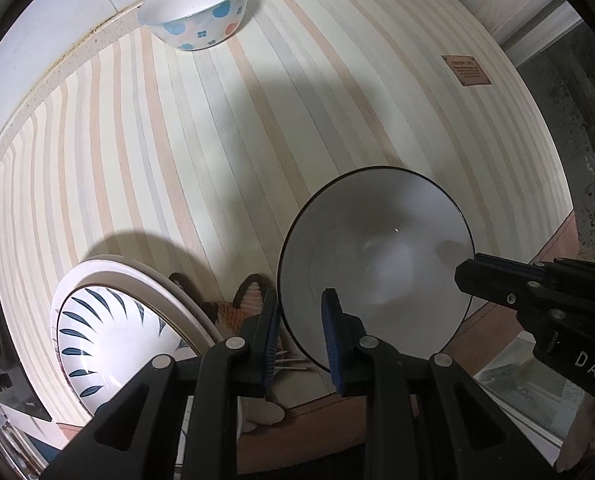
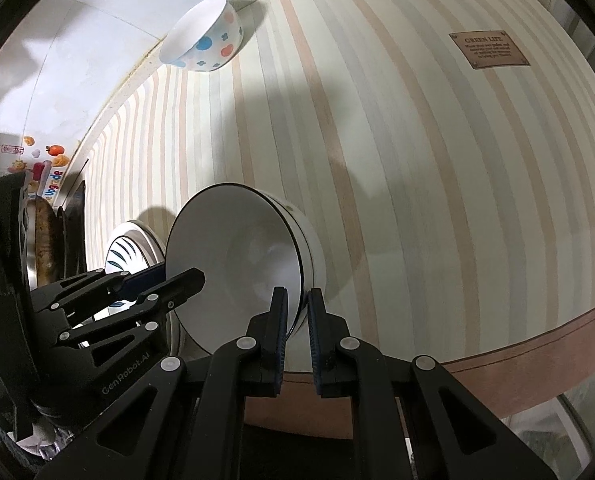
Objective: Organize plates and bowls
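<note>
A white bowl with a black rim (image 1: 377,252) (image 2: 241,264) is held over the near edge of the striped mat. My left gripper (image 1: 301,320) straddles its left rim, one finger inside and one outside, and looks shut on it. My right gripper (image 2: 297,312) pinches the right rim; it also shows in the left wrist view (image 1: 469,276). A stack of plates, the top one with blue leaf marks (image 1: 109,344) (image 2: 131,252), lies to the left. A white bowl with blue and red spots (image 1: 201,8) (image 2: 205,36) stands at the mat's far edge.
The striped mat (image 1: 257,120) covers the table and carries a brown label (image 2: 487,50) at the far right. A small woven coaster (image 1: 237,304) lies between plates and bowl. A metal pan (image 2: 43,240) sits at far left. A white tiled wall (image 2: 77,40) runs behind.
</note>
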Motion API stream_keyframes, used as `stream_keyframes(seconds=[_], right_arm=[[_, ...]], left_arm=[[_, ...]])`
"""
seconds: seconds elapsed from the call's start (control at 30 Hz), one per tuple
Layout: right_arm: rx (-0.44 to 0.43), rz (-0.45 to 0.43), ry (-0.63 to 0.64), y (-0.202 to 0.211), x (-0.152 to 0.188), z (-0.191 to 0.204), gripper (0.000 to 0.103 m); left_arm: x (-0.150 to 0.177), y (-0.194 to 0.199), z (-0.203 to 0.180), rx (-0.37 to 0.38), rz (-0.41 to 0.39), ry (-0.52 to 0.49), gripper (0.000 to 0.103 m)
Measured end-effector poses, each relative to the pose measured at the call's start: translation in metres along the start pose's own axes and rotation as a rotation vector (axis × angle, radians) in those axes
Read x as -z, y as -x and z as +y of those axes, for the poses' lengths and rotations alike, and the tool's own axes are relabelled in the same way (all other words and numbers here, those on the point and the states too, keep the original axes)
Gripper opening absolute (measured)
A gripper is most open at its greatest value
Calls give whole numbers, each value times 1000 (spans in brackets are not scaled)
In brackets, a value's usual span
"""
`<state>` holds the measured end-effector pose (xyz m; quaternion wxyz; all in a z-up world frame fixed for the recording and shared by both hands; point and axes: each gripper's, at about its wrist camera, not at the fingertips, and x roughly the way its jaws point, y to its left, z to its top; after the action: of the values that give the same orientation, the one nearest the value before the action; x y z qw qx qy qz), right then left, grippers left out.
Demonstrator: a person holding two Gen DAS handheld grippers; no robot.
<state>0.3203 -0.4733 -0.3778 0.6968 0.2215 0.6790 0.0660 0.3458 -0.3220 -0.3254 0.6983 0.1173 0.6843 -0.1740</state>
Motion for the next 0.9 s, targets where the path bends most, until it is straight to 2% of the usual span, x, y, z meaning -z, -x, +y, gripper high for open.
stream_keyframes(seconds=[0.17,0.37,0.53,0.67,0.77,0.9], right_arm=[[-12,11,-9,2,-1,0,14],[-47,-3,12,23,-2,6,14],[-72,-37,36,44,-20,18,15],[-74,-65,66,55,-55,30,35],[-77,-95,79,58,-96,38,39],[-74,-135,95,53,-153,47,40]], left_arm=[[3,13,4,10,-20,6,19],[0,47,16,13,-95,33,19],[-21,76,34,19,-166,98,22],[-56,87,61,36,-204,178,27],[-88,87,87,33,-231,235,27],[-133,72,123,28,-222,310,27]])
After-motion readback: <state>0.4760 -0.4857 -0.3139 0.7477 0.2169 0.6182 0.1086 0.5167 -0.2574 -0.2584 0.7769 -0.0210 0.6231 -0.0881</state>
